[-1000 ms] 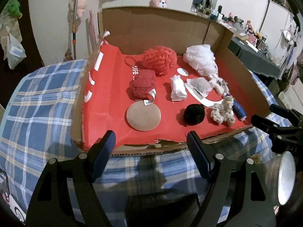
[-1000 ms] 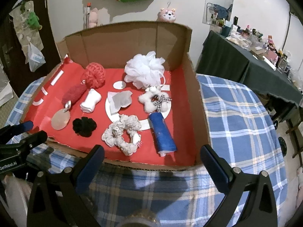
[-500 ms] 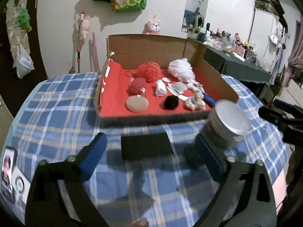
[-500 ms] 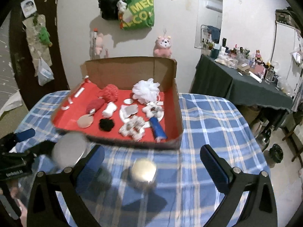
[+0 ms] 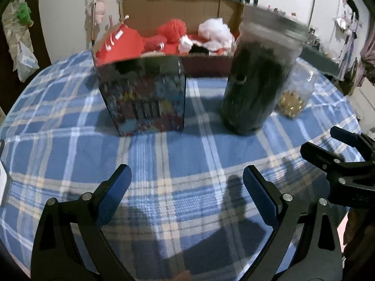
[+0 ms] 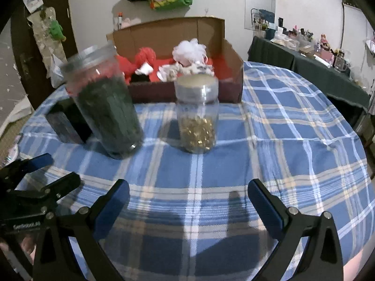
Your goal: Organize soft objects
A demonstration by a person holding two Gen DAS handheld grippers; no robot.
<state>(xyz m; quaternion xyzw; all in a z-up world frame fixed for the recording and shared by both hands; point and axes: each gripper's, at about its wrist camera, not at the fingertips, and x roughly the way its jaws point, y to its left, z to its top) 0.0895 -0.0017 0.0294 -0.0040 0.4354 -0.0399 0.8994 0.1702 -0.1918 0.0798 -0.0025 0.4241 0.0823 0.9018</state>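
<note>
Left wrist view:
Claw: left gripper (image 5: 186,182) has just been spreading its jaws; they stand released, wide apart, with only the blue plaid tablecloth (image 5: 70,145) between them.
Near objects: dark printed box (image 5: 145,96) stands centre-left on the cloth; tall jar of dark green contents (image 5: 257,79) stands to its right; smaller clear jar with gold pieces (image 5: 293,96) sits just right of that, partly behind it.
Soft objects: red ball (image 5: 172,29) and white puff (image 5: 215,32) lie in the cardboard tray (image 5: 168,9) at the far side, behind the box and jars.
Right edge: right gripper's fingers (image 5: 328,157) reach in, low.

Right wrist view:
Claw: right gripper (image 6: 188,200) is released, jaws wide over bare cloth.
Jars: green jar left, gold jar centre, apart from each other.
Soft objects: in the red-lined tray, far centre.
Left edge: left gripper's fingers show, low.
</note>
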